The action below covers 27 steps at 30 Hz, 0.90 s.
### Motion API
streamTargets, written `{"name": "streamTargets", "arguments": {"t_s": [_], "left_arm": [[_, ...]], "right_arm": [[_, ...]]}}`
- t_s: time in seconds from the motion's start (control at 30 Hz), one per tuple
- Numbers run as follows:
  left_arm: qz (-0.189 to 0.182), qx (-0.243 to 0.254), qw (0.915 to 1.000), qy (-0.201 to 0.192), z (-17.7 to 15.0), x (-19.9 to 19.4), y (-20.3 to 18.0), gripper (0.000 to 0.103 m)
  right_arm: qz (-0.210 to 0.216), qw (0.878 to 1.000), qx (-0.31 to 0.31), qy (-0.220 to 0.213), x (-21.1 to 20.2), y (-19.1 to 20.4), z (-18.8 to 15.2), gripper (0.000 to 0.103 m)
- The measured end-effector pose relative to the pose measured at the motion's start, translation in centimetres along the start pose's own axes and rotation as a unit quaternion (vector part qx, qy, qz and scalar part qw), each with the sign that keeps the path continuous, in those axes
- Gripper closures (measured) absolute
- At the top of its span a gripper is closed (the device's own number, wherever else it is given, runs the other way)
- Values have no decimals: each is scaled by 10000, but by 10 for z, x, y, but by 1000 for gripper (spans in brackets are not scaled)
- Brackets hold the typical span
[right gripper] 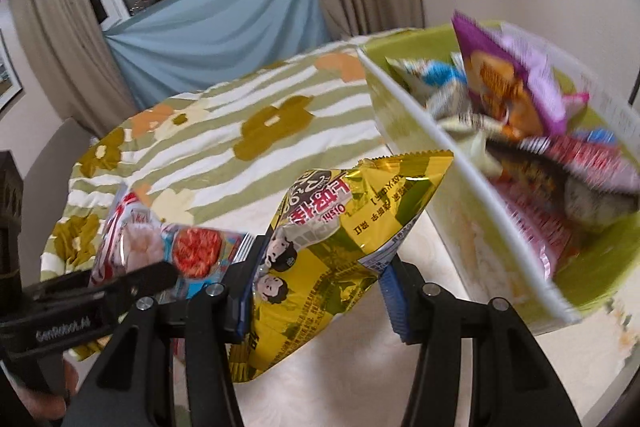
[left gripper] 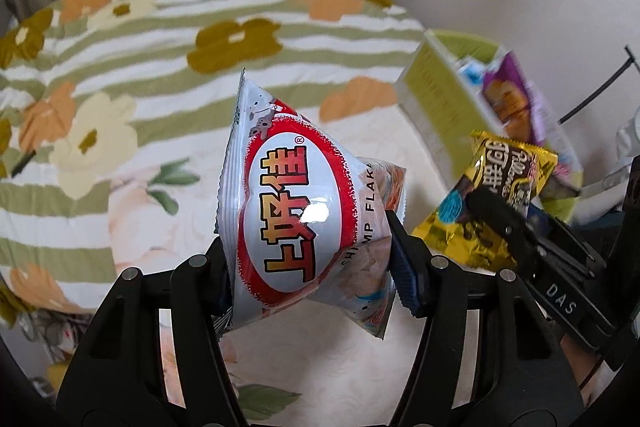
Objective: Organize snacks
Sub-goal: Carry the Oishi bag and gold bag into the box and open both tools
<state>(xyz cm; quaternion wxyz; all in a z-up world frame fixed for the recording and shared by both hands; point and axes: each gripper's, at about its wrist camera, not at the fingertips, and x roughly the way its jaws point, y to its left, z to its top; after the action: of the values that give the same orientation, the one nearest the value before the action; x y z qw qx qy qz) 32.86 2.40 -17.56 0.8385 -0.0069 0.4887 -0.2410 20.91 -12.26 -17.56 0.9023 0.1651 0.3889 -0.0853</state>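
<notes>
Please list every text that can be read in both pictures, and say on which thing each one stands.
"上好佳" and "SHRIMP FLAKA" (cut off): white and red snack bag, held in the left hand-held gripper.
"Oishi", upside down: yellow snack bag, held in the right hand-held gripper.
"DAS": right hand-held gripper body, left wrist view.
"SenRobot.AI": left hand-held gripper body, right wrist view.
Fine print on the yellow bag and packets in the green bin: too blurred.

The left gripper (left gripper: 312,263) is matte black plastic: two curved, hollowed finger arms with round silver rivets at the pivots and dark blue ribbed pads (left gripper: 404,267) at the tips. The right gripper (right gripper: 316,287) is built alike, with brighter blue ribbed pads (right gripper: 394,297). White lettering marks each tool's black side bar, seen from the other's camera.
</notes>
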Motion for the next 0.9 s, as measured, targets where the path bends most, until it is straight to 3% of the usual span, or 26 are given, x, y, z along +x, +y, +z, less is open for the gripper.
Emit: {"name": "streamTargets", "arguments": {"t_s": [0.23,0.47,0.7,0.9], "left_arm": [[-181,211,9987,-438,29,-49,-48,45],[-405,243,9958,-778,49,-63,-120,45],[-651,157,9941,-856,68,-41,-216,45],[-699,223,9948,-709,84,8,-297,45]], "right_arm": [[203,9994,-179,-216,-57,-8,25,55],[424,9983,-202,-355,-105,-46,52,55],[287,9975,-541,-362,-139,-129,89,55],[196,9975,-619,-287,-145,-205,114,55]]}}
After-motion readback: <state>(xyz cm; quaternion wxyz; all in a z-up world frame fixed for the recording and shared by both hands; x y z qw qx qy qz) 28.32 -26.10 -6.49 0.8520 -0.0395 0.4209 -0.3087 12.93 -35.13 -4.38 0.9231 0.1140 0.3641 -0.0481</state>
